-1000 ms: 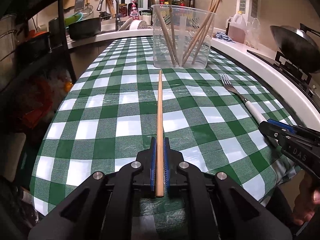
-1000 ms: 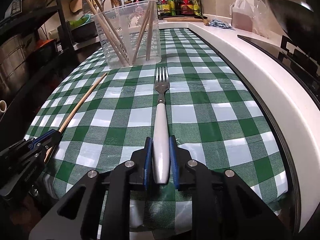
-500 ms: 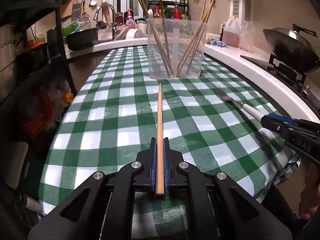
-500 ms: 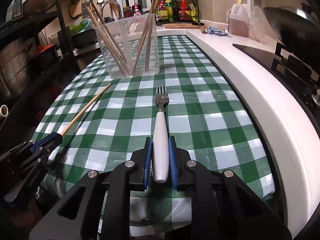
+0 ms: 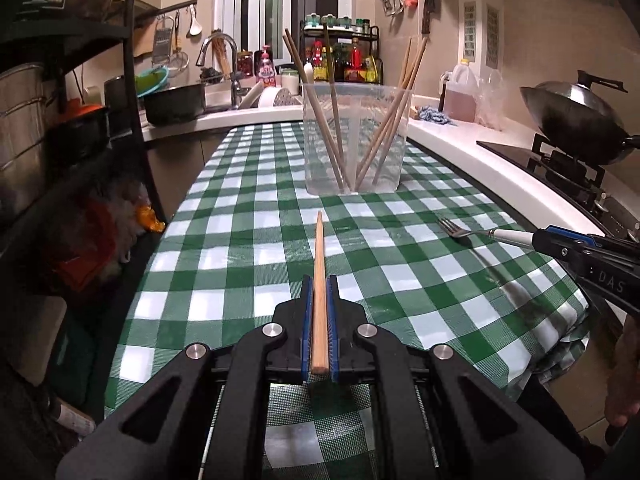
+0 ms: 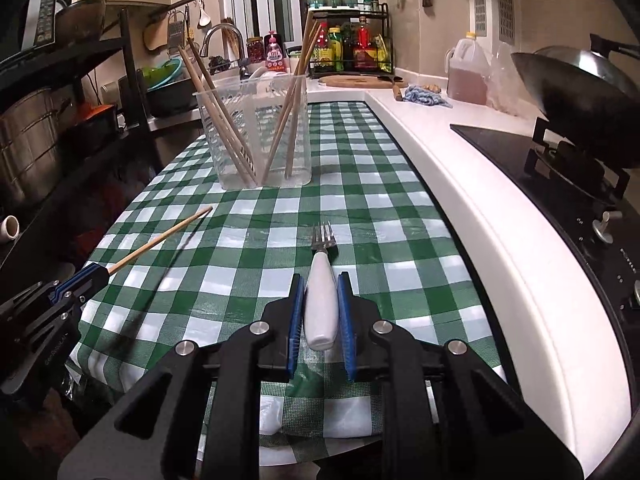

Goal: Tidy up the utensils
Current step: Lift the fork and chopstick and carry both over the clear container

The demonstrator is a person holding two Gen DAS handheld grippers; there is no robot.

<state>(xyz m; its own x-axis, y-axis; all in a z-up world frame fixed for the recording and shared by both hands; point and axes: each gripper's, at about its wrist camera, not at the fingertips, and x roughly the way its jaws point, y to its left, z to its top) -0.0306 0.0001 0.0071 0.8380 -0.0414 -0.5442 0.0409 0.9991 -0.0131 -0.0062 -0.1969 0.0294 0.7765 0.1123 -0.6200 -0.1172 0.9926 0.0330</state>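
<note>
My left gripper (image 5: pixel 319 284) is shut on a wooden chopstick (image 5: pixel 319 280) that points forward, lifted above the green checked tablecloth (image 5: pixel 240 248). My right gripper (image 6: pixel 320 284) is shut on the white handle of a fork (image 6: pixel 321 292), tines forward and clear of the cloth. A clear plastic container (image 5: pixel 356 140) holding several chopsticks stands ahead in the middle of the table, also seen in the right wrist view (image 6: pixel 260 136). From the right wrist view the left gripper (image 6: pixel 92 274) and its chopstick (image 6: pixel 160 240) show at the left; the right gripper (image 5: pixel 540 236) with the fork (image 5: pixel 476 234) shows at the right of the left wrist view.
A white counter (image 6: pixel 460 184) runs along the right with a stove and a wok (image 5: pixel 576 120). A dark shelf rack (image 5: pixel 60 120) with pots stands at the left. A sink, bottles and a spice rack (image 6: pixel 348 40) sit at the back. A person's hand (image 5: pixel 624 384) shows at far right.
Both grippers have risen with their utensils: the chopstick and the fork, lying on the cloth a second ago, now hang above it. Both views tilted up toward the container.
</note>
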